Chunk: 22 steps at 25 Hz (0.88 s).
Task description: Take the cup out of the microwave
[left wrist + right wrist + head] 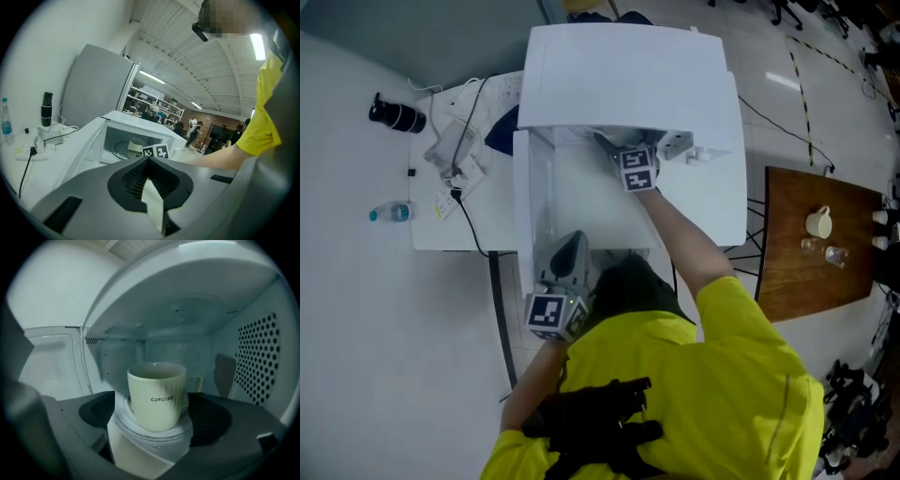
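Observation:
A cream ribbed cup (pixel 157 399) with a handle on its right stands on the glass turntable inside the white microwave (pixel 628 75). Its door (pixel 532 187) hangs open to the left. My right gripper (pixel 157 417) reaches into the oven cavity, open, one jaw on each side of the cup with no pad pressing it. In the head view the right gripper (pixel 614 145) disappears under the microwave's top. My left gripper (pixel 570 246) hangs low in front of the door, shut with nothing in it. The left gripper view shows the cup (pixel 136 147) behind the right gripper's marker cube.
A white side table (pixel 427 234) left of the microwave carries a black cylinder (pixel 397 114), a water bottle (pixel 392 214), and a power strip with cables (pixel 450 159). A wooden table (pixel 797 272) at the right bears another cream cup (pixel 819 222) and glasses.

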{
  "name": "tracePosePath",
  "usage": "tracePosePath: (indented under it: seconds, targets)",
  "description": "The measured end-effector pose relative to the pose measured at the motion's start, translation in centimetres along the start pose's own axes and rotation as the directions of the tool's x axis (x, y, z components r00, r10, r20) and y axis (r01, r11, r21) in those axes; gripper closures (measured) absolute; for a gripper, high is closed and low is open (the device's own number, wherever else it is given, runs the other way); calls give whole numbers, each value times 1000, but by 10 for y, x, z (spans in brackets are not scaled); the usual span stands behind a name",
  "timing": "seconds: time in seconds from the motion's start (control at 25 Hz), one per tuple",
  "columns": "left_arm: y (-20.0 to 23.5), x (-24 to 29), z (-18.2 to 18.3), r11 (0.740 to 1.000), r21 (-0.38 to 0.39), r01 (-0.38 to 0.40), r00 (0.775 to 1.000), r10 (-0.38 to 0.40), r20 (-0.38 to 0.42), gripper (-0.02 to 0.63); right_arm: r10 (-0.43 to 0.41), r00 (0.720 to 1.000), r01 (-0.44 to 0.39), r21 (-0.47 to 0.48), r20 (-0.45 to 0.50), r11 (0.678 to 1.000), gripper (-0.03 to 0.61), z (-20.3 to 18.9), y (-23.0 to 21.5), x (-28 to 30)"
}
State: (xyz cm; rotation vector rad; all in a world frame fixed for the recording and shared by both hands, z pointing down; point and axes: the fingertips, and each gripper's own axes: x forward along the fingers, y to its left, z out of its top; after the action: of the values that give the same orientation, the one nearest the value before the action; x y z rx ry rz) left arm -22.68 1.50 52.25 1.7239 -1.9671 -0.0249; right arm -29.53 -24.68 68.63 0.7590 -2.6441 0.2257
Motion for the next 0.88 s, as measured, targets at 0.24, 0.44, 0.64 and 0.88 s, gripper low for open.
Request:
tracePosePath:
  seconds: [0.24, 0.44, 0.64, 0.88]
  targets:
    - [16, 0, -5, 1000, -8, -22, 1000, 22, -18, 621, -57, 998, 57, 5, -5, 998, 110, -3, -8, 26]
    - [25, 1, -8, 999, -18, -40, 998, 39, -52, 621, -90, 996, 91, 18, -18, 996, 115, -3, -11, 44]
    - [29, 2, -7, 999, -24, -41, 998, 40, -51, 621, -63, 998, 63, 18, -9, 998, 120, 1, -5, 43]
    - [37, 7, -8, 999, -28, -47, 998, 45, -51, 621, 82, 995, -79, -51, 49, 996, 120, 19, 48, 0]
